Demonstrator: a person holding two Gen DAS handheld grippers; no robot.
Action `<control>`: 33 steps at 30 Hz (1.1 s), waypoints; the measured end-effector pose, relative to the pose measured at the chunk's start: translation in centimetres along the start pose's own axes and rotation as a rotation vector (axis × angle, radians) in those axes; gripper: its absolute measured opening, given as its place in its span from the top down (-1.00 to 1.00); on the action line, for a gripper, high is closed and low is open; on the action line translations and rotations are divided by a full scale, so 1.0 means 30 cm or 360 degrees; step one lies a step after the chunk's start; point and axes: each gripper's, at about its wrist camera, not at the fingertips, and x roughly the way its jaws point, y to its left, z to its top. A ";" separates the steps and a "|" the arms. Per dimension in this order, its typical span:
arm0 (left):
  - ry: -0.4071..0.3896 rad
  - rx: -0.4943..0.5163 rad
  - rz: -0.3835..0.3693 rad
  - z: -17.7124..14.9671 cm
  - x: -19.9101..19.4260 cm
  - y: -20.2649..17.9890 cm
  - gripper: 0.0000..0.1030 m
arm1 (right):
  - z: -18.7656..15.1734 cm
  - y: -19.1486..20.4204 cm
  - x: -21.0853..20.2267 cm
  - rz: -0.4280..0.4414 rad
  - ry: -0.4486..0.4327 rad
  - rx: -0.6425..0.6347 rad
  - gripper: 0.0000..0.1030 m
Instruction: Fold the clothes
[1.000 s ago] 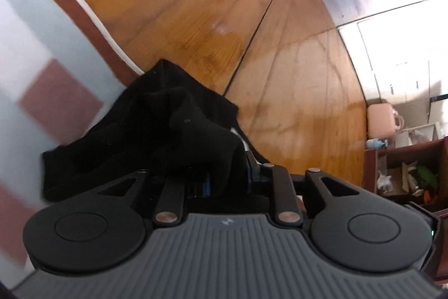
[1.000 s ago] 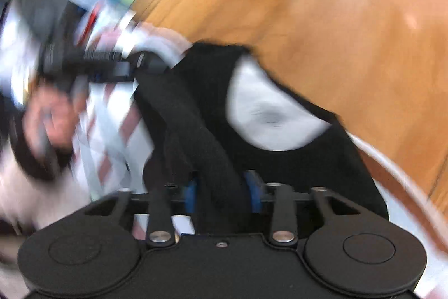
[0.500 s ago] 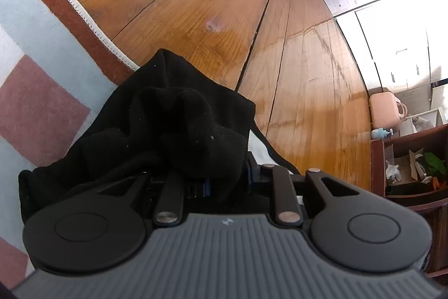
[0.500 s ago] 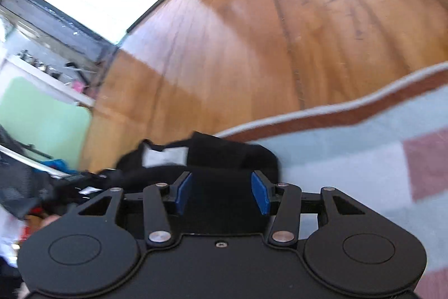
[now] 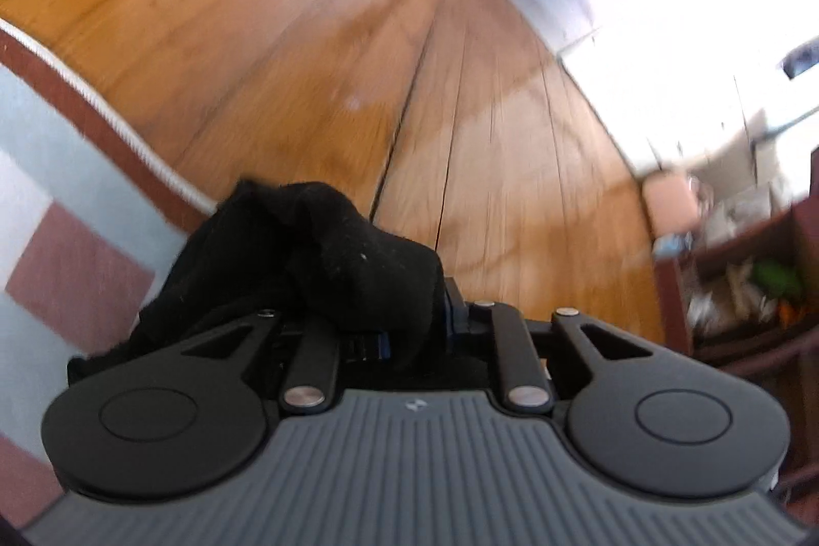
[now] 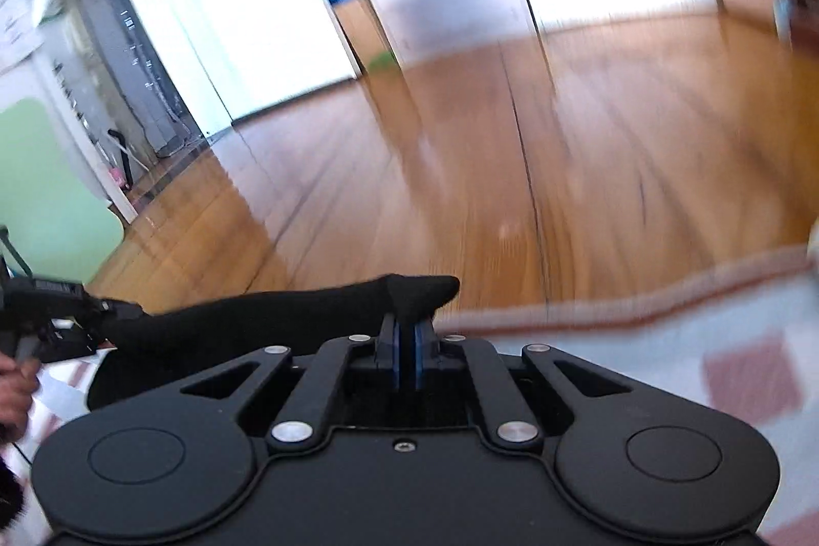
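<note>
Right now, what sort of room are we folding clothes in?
Probably a living room at home: a wooden plank floor, a checked rug under the black garment, and a dark shelf unit cluttered with small things.

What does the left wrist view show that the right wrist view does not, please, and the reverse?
Only the left wrist view shows the left gripper shut on a bunched wad of the black garment, and a dark shelf unit at right. Only the right wrist view shows the right gripper shut on a thin black fold, the cloth stretching left toward the person's hand, plus a green panel. Both share the wood floor and the checked rug.
</note>
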 end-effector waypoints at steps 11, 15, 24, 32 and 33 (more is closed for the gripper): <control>-0.0379 -0.0317 -0.0061 0.078 -0.131 0.194 -0.37 | 0.039 -0.097 0.282 -0.0299 0.0344 0.0105 0.82; -0.0264 -0.0129 0.0027 0.078 -0.188 0.188 -0.37 | 0.036 -0.069 0.220 -0.0329 0.0234 -0.0013 0.92; 0.0161 0.0473 0.0369 0.054 0.056 0.028 0.75 | -0.021 -0.160 0.252 -0.0192 0.0343 0.0400 -0.17; 0.0029 0.0772 0.0751 0.057 0.102 -0.018 0.94 | 0.022 -0.070 0.332 -0.0270 0.0341 -0.0022 0.89; 0.0022 0.0778 0.0761 0.051 0.096 -0.021 0.94 | 0.027 -0.062 0.312 -0.0282 0.0287 -0.0028 0.90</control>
